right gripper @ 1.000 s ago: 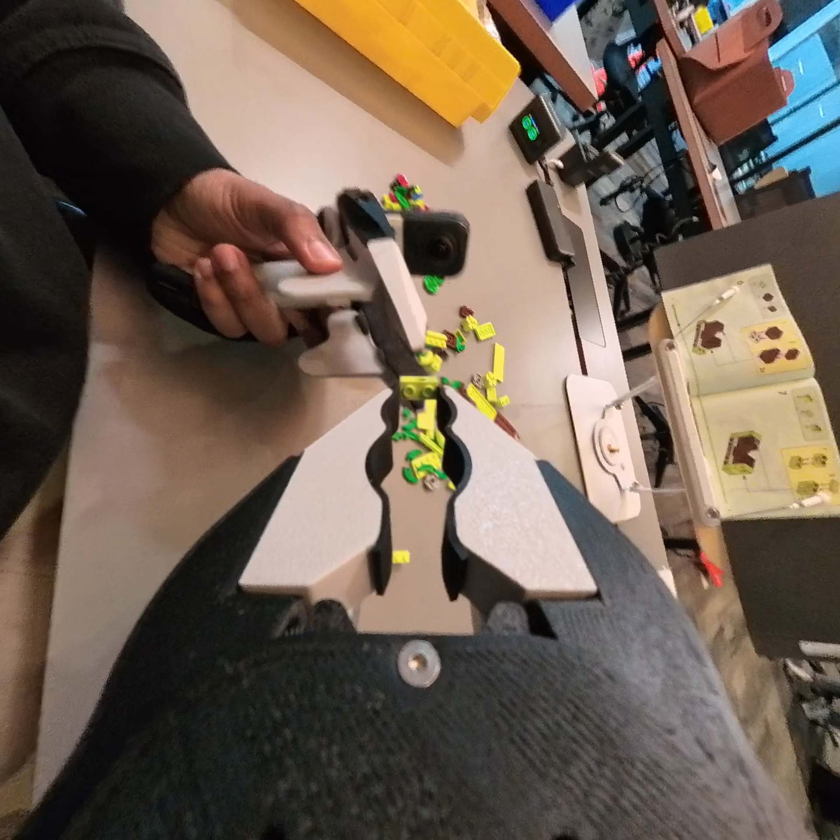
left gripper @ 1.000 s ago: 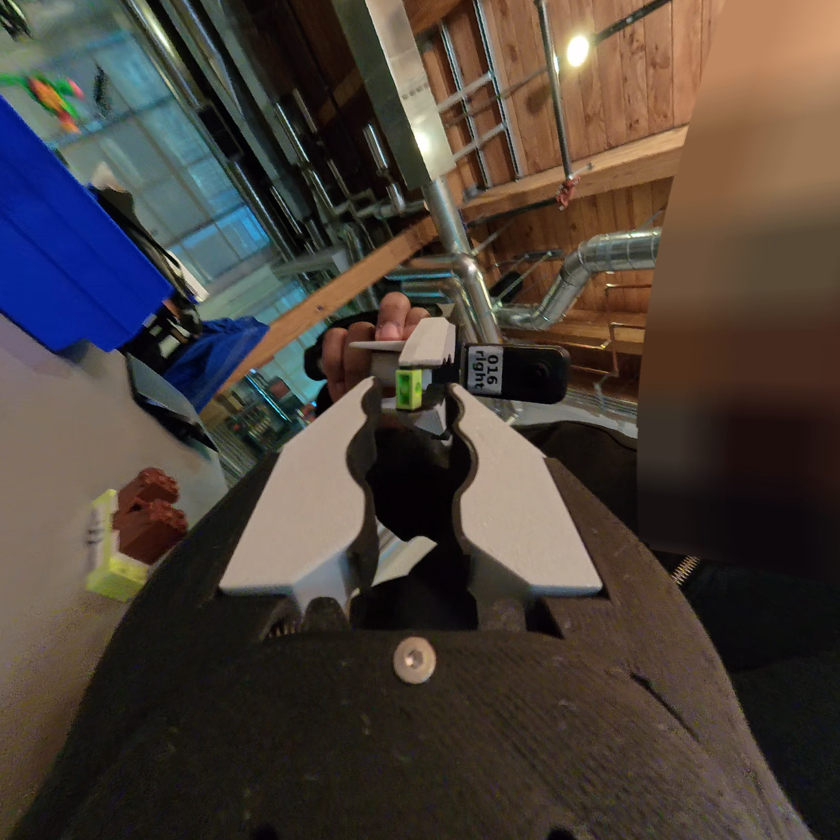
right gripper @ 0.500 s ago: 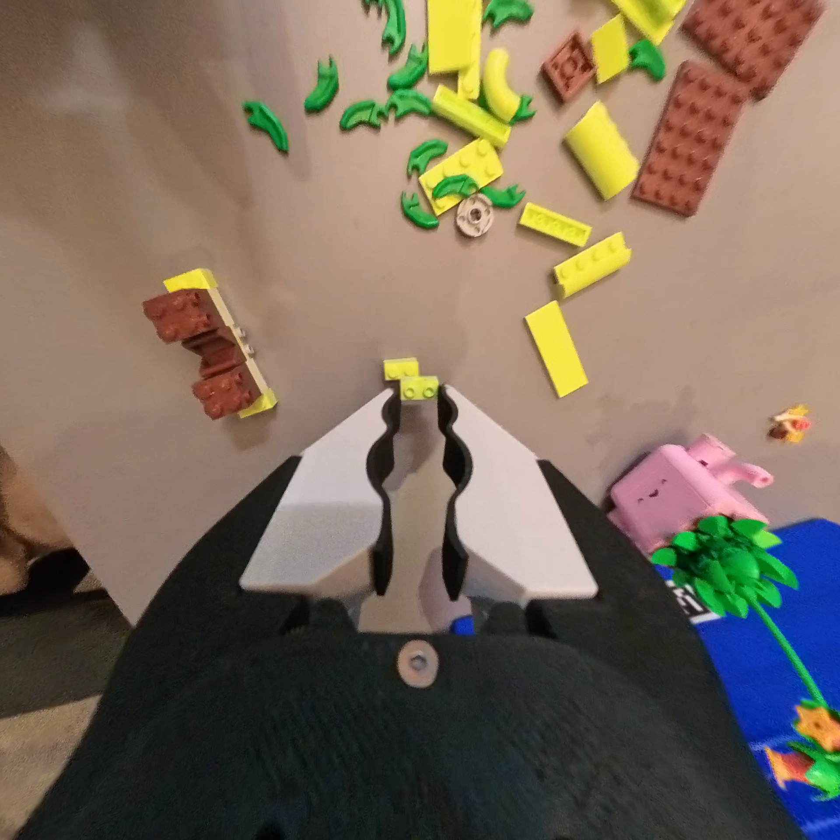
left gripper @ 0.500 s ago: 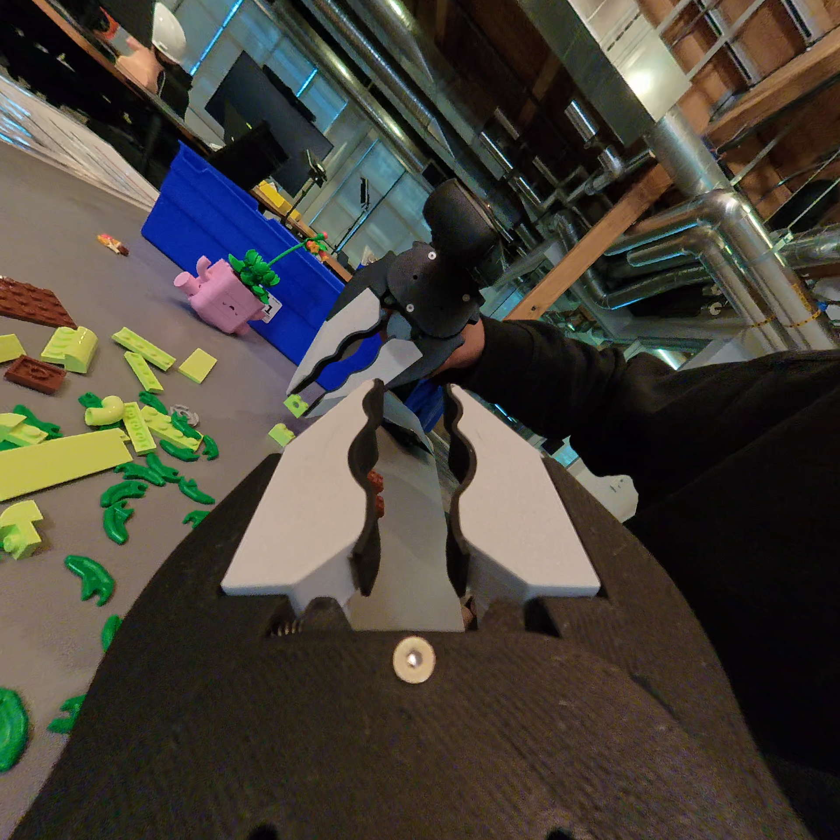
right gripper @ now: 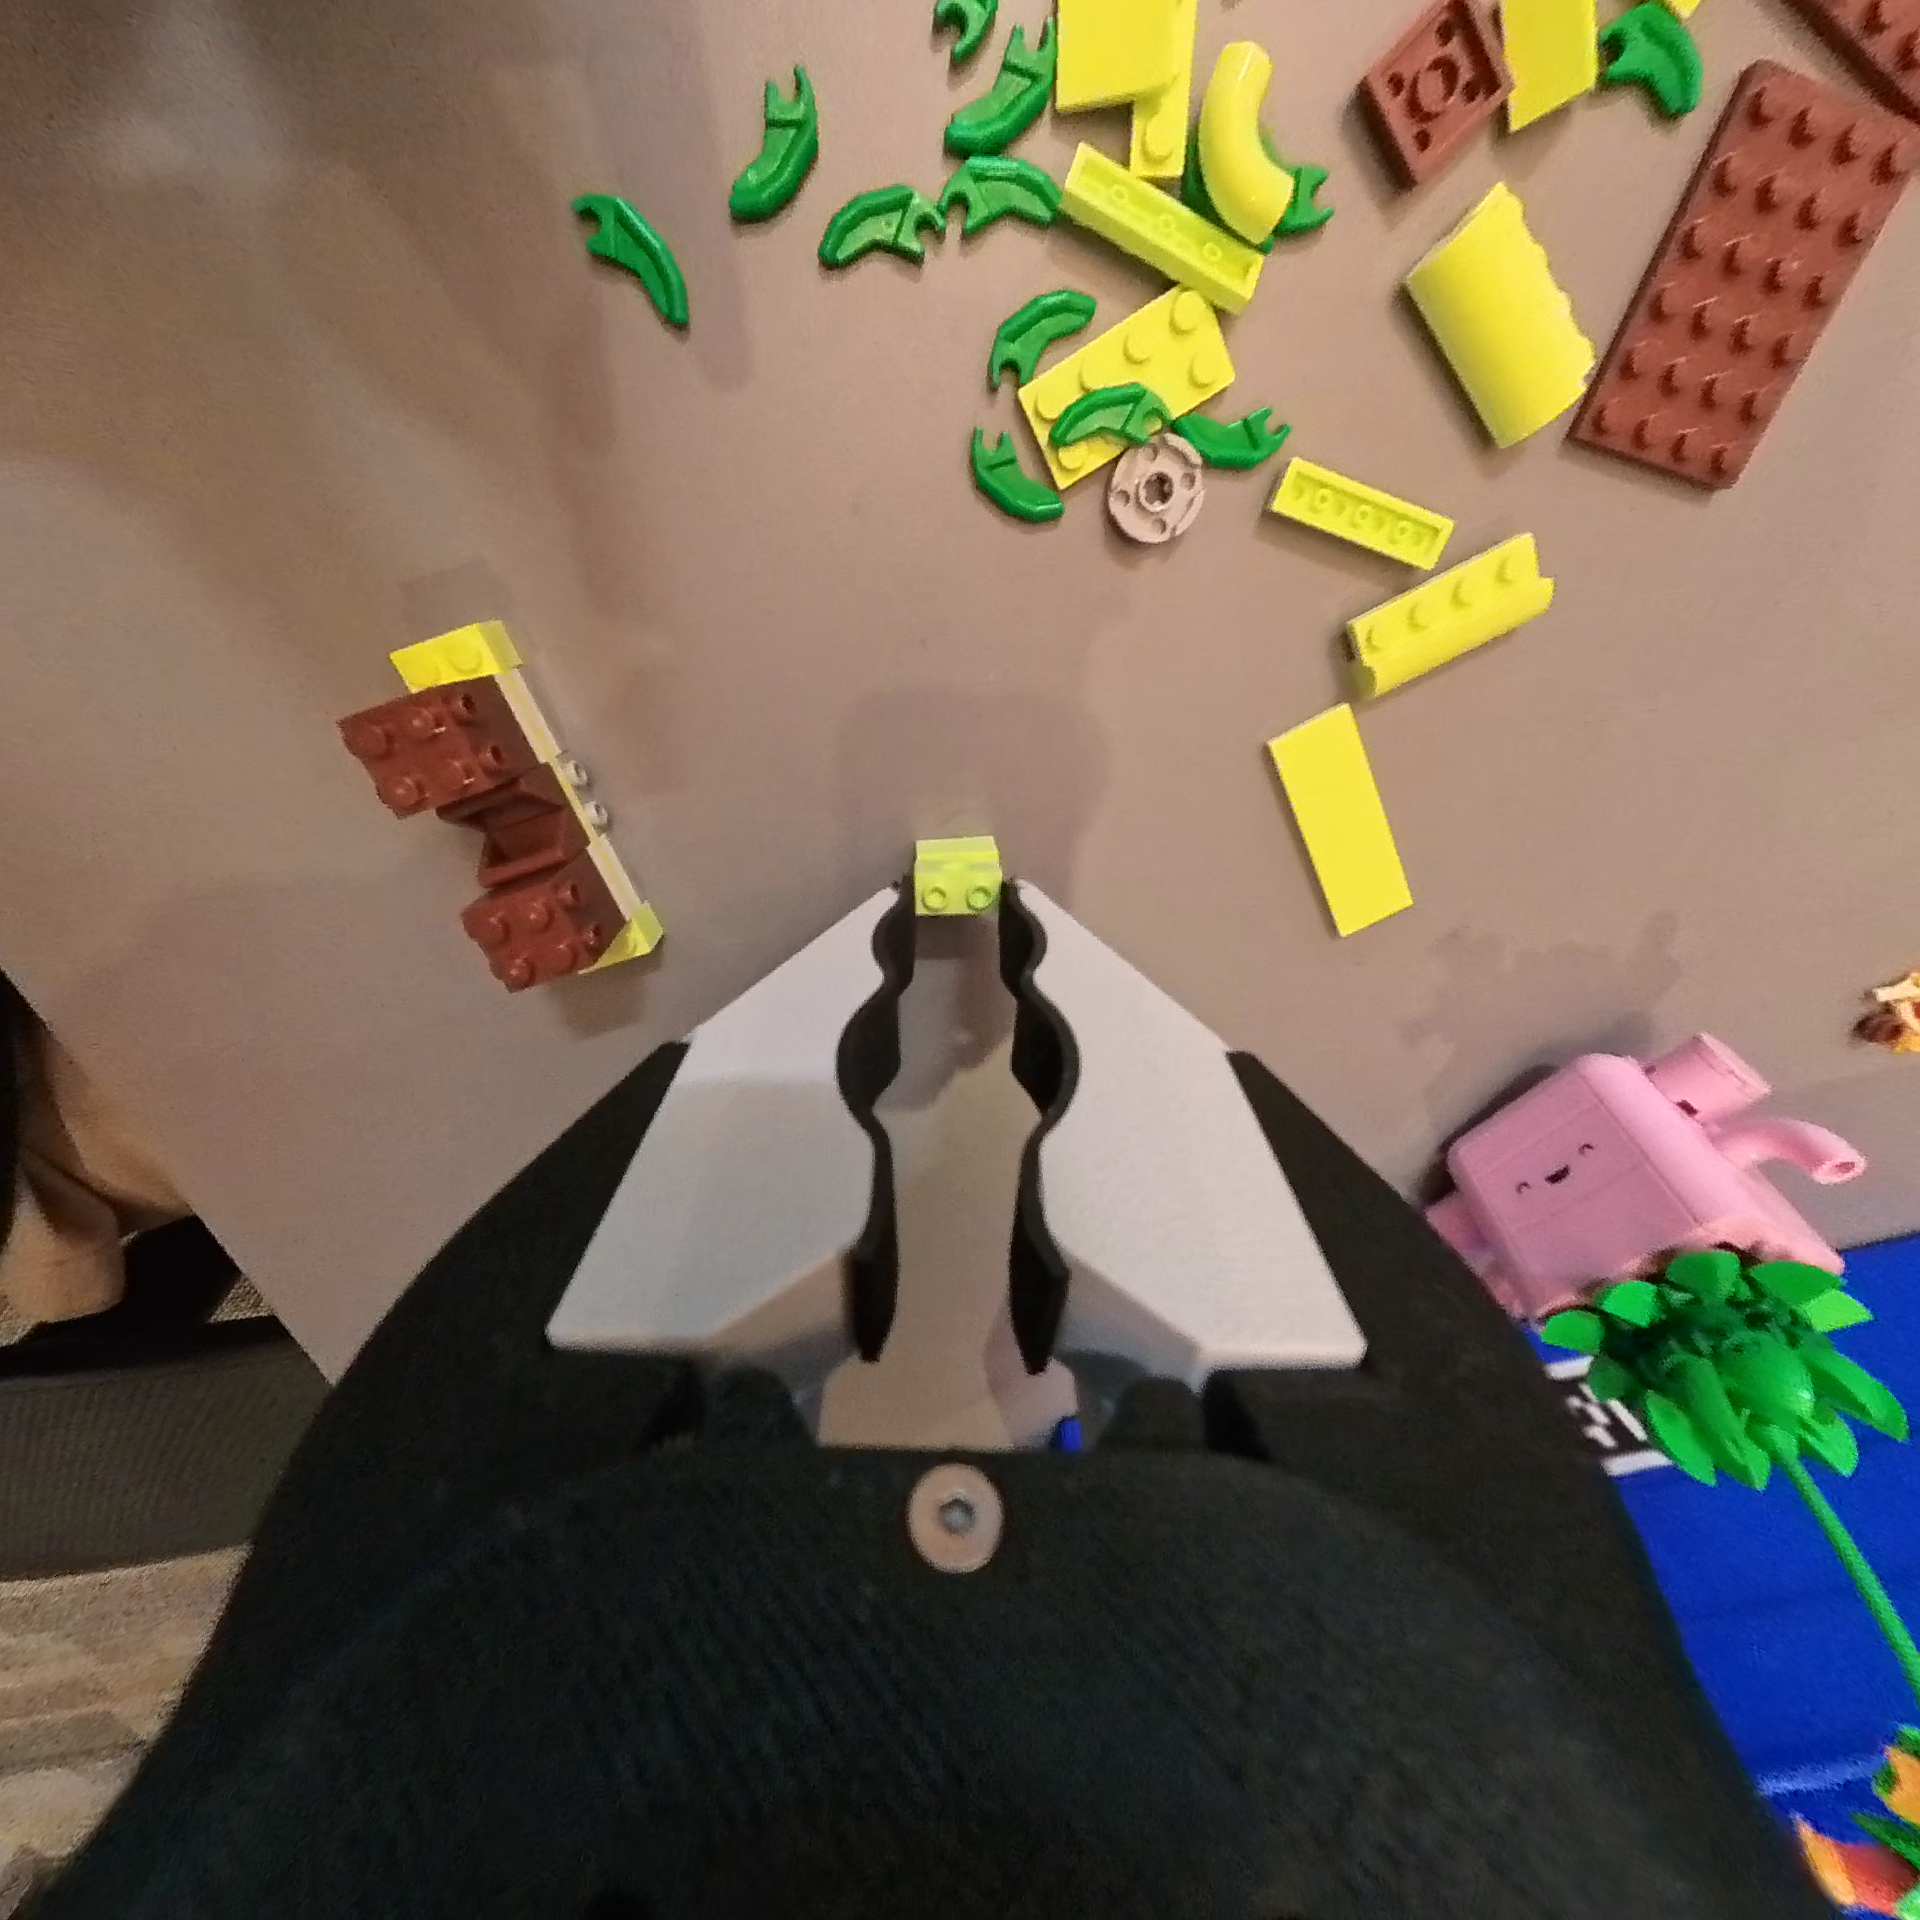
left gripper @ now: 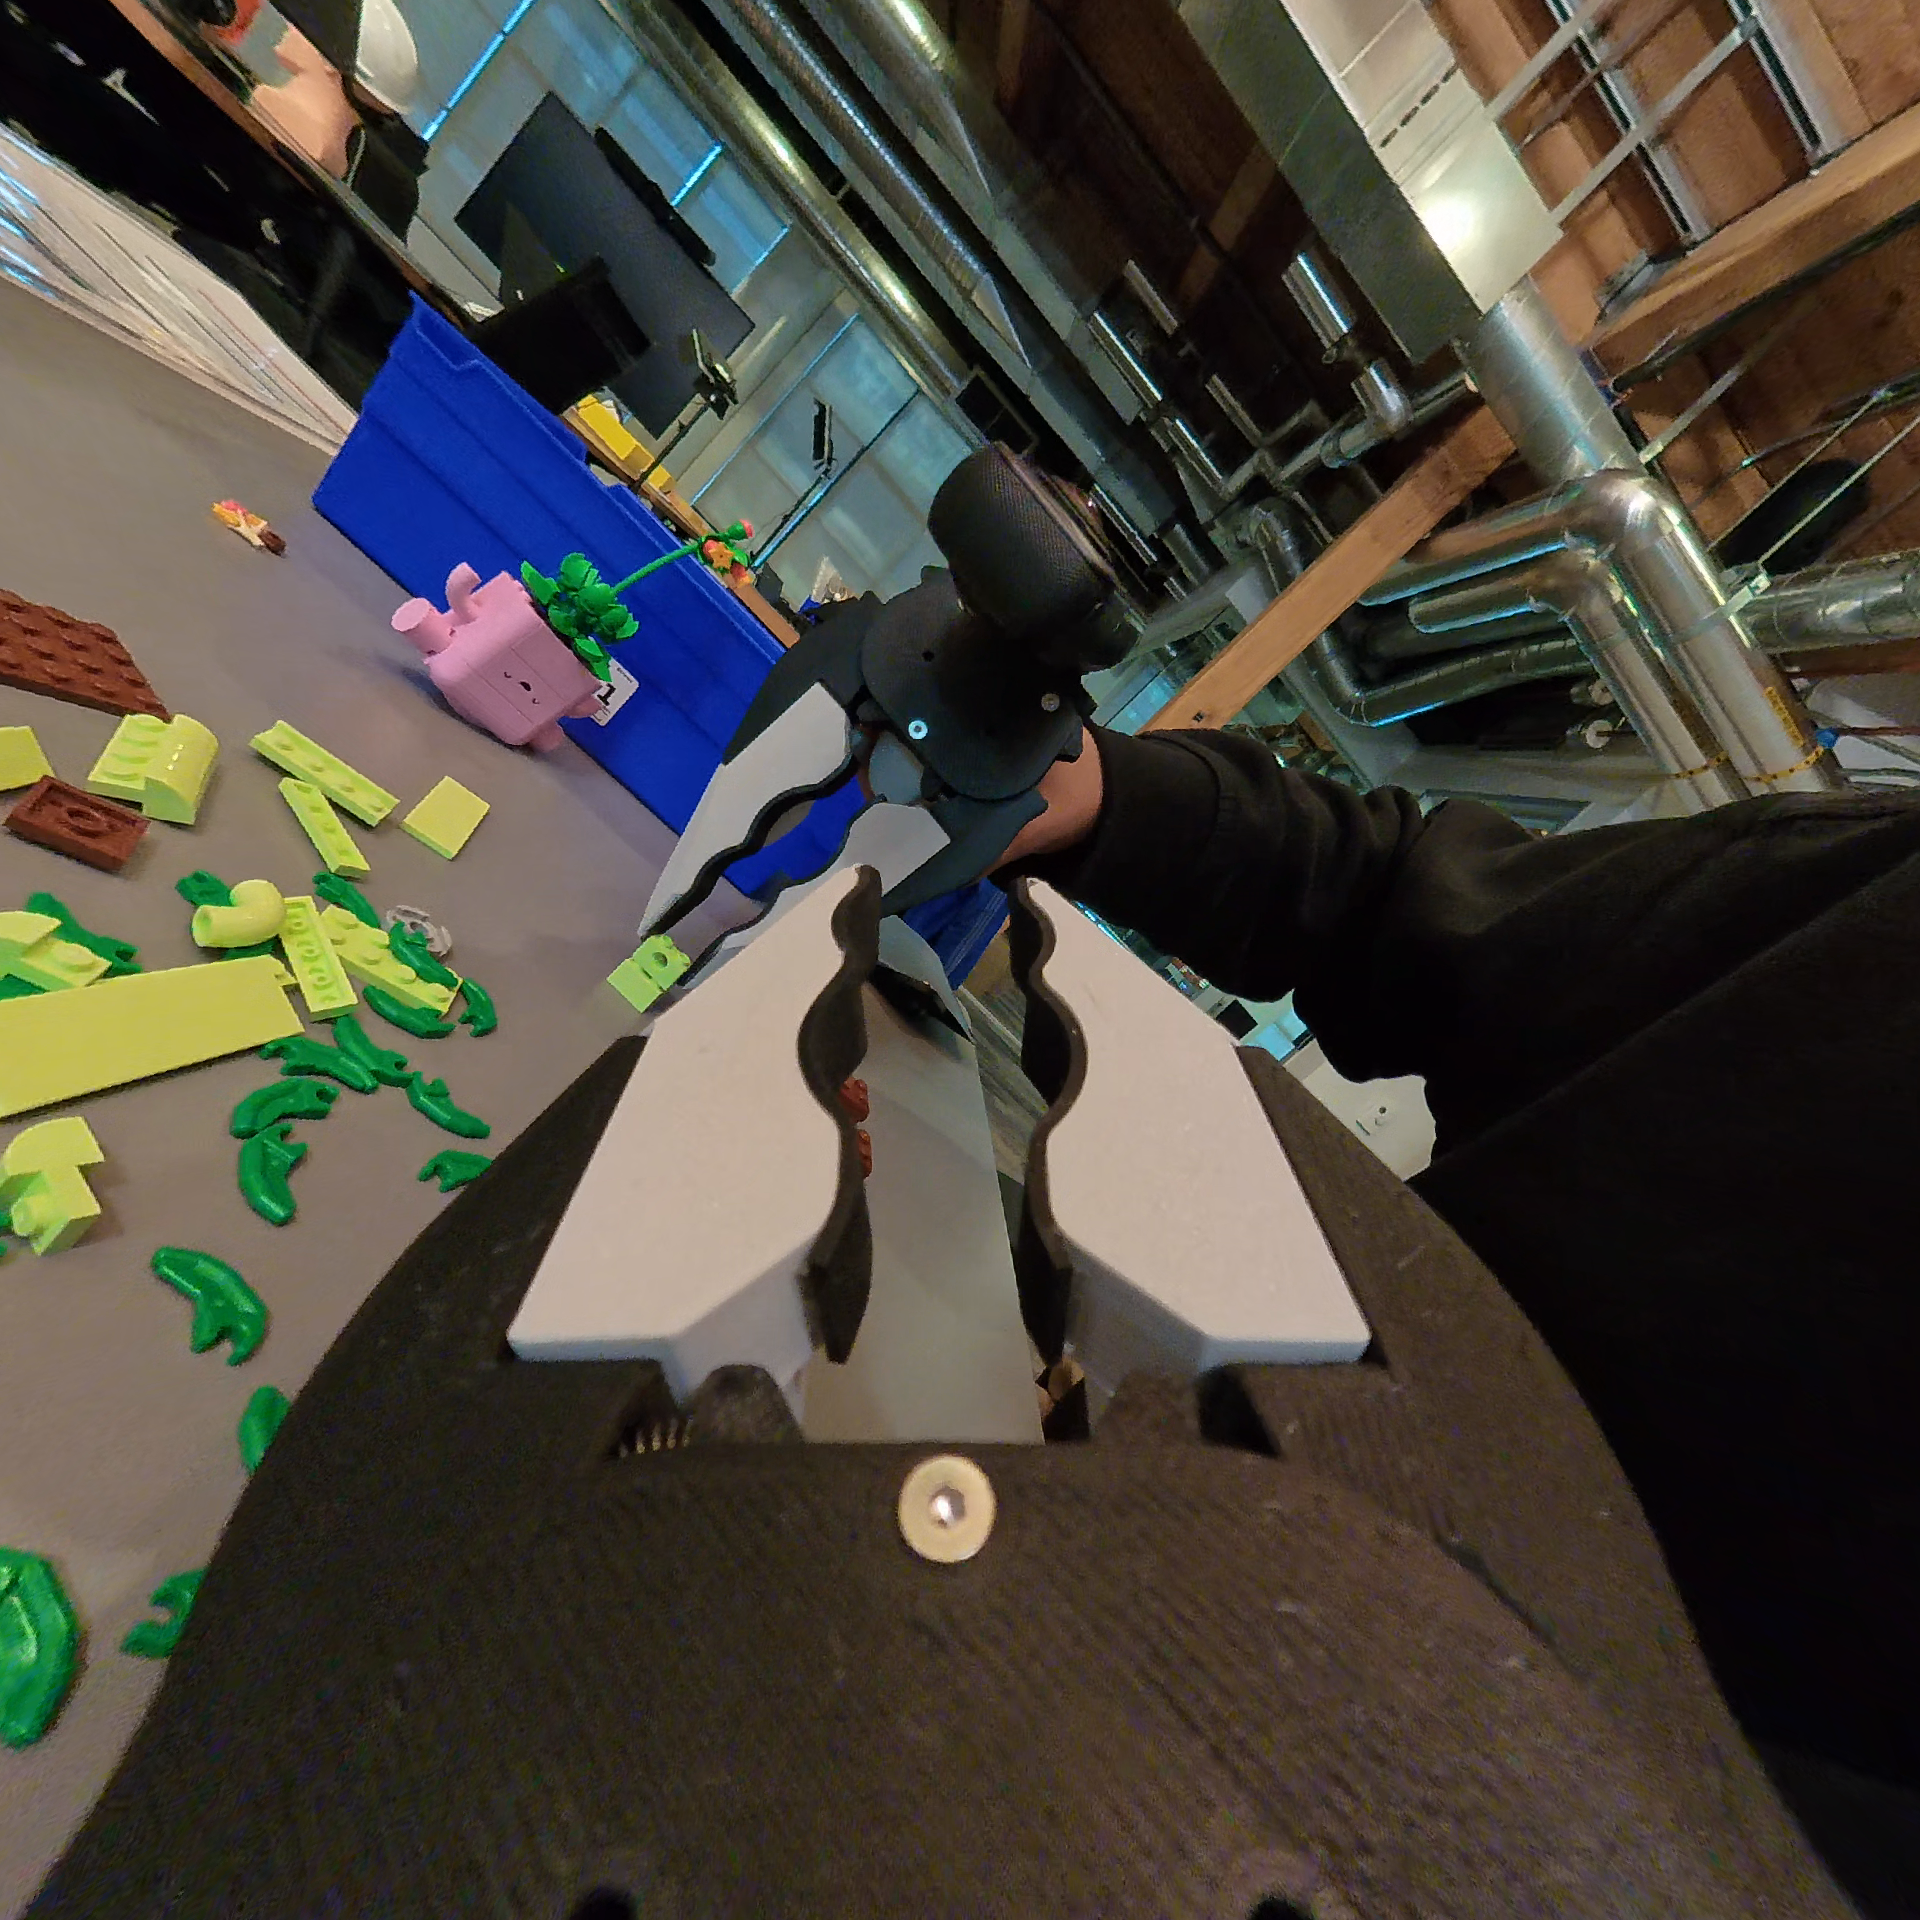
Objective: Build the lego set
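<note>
Built so far: brown-and-lime sub-assembly (right gripper: 499, 821) on the table (right gripper: 260, 416), small — far from finished.
Left over: loose lime plates (right gripper: 1127, 379), green leaves (right gripper: 634, 255), brown plate (right gripper: 1745, 281), unsorted.
Right gripper (right gripper: 956, 899): clamped on small lime brick (right gripper: 956, 891), just above table.
Left gripper (left gripper: 940, 904): apart, empty.
Writing: white label (right gripper: 1600, 1413) by pink pig model (right gripper: 1631, 1174) — not given.

small lime brick (right gripper: 957, 891), pinched at tool (right gripper: 957, 902) tips

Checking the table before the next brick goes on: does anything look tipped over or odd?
The pink pig-shaped planter lies tipped on its side by the blue bin, its green plant pointing sideways. Otherwise, only scattered loose pieces.
</note>
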